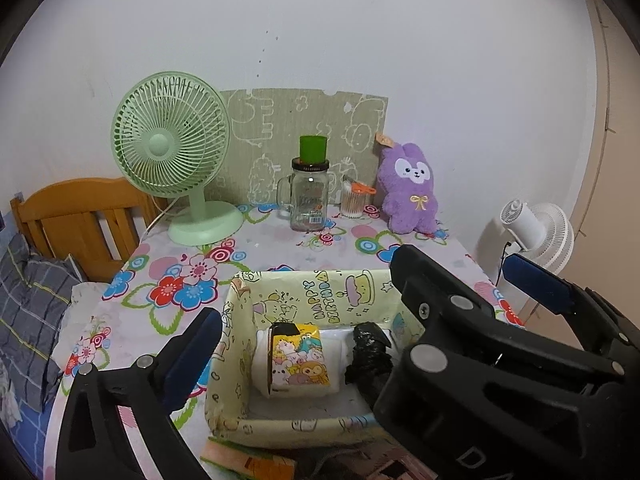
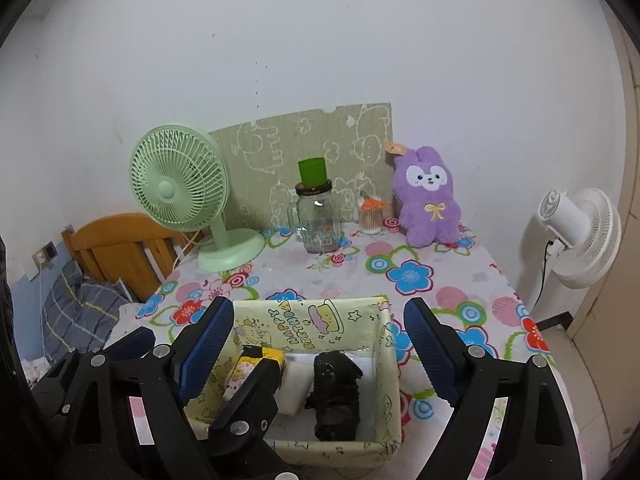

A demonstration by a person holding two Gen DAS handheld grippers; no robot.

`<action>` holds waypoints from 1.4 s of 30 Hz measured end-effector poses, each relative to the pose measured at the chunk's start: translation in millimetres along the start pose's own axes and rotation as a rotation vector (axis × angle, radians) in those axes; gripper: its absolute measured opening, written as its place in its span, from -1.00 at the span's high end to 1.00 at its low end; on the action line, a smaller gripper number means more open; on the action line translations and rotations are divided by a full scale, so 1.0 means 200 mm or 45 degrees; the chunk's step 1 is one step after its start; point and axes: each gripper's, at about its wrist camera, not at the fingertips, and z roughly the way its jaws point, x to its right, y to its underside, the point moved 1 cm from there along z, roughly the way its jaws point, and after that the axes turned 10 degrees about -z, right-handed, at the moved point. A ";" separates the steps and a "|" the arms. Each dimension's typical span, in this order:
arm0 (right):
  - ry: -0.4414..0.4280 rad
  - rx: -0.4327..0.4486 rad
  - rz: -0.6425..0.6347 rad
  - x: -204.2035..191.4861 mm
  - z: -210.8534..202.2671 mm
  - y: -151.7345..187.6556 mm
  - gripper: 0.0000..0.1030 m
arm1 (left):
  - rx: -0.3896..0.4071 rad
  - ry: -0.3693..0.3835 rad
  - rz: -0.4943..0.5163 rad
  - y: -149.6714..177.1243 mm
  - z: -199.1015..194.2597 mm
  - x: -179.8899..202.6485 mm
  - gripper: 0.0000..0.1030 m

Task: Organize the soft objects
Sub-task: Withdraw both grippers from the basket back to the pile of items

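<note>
While both grippers hang above the near end of the floral tablecloth [image 2: 460, 264], the right gripper [image 2: 320, 344] has its blue-padded fingers spread wide, astride the yellow "Happy Birthday" box [image 2: 384, 380], holding nothing. The left gripper [image 1: 352, 316] also stands open and empty. Inside the box lie a cartoon-print tissue pack [image 1: 300, 356] and a crumpled black item [image 2: 336, 392], possibly cloth. The purple plush bunny [image 2: 428, 196] sits upright at the far wall.
</note>
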 end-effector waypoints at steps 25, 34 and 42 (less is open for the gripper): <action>0.029 0.020 -0.047 -0.02 -0.25 0.17 -0.84 | 0.013 0.024 0.017 0.21 -0.20 0.04 -0.99; 0.055 0.001 -0.095 -0.02 -0.30 0.27 -0.84 | -0.002 0.037 0.013 0.31 -0.22 0.05 -0.99; 0.032 -0.018 -0.072 -0.01 -0.32 0.35 -0.84 | -0.003 0.008 0.032 0.38 -0.23 0.06 -0.99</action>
